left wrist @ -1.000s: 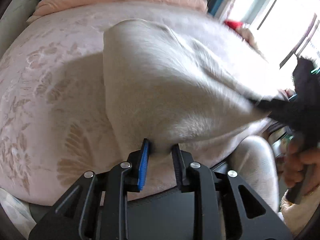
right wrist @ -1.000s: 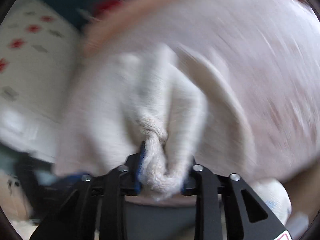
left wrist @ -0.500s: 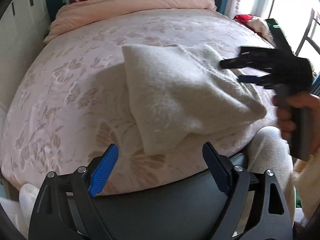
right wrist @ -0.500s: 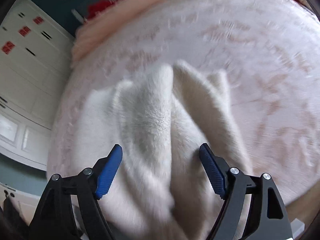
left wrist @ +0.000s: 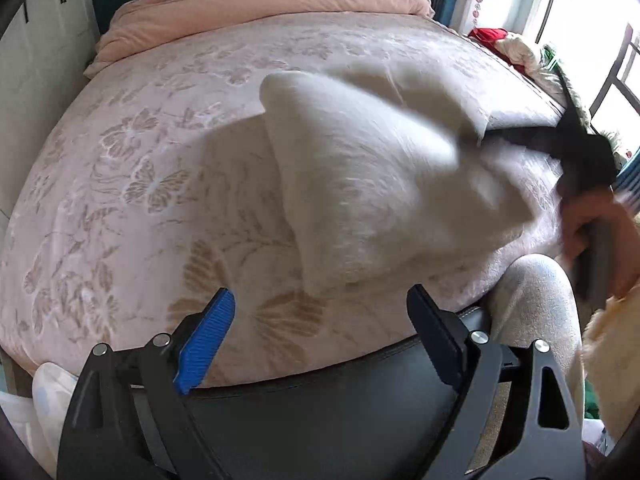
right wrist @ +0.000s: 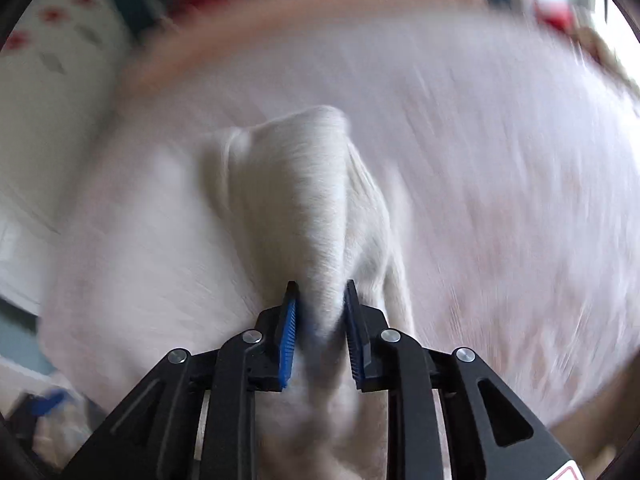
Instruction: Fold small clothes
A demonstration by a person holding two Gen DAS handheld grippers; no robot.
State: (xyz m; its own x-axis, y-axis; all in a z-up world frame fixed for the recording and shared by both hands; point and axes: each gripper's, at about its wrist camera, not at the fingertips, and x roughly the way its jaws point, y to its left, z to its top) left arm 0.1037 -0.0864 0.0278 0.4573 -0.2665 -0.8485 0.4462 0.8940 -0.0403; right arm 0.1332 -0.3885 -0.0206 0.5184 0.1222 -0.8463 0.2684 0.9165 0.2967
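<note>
On the bed [left wrist: 120, 168], near its front edge, we find the cream garment [left wrist: 360, 184] partly folded, its right side raised off the cover. Right gripper [right wrist: 320, 320] pinches a bunched ridge of the cloth between its pads; in the left view it shows as a dark blur at the garment's right corner. Left gripper [left wrist: 320, 320] is spread wide, holding nothing, poised just short of the garment's near corner, not touching it.

Risks, as we judge them:
- Only one side is held. If the right gripper pulls across, the free left half may drag and slide on the smooth cover, skewing the fold.
- The pinch takes a thick bunch, likely several layers. A layer could slip out mid-lift and let the fold fall open.
- The garment lies close to the bed's edge; a tug toward us could carry it off.
- Both views are smeared by motion, so the pace looks quick; cloth may flop past the intended crease.
</note>
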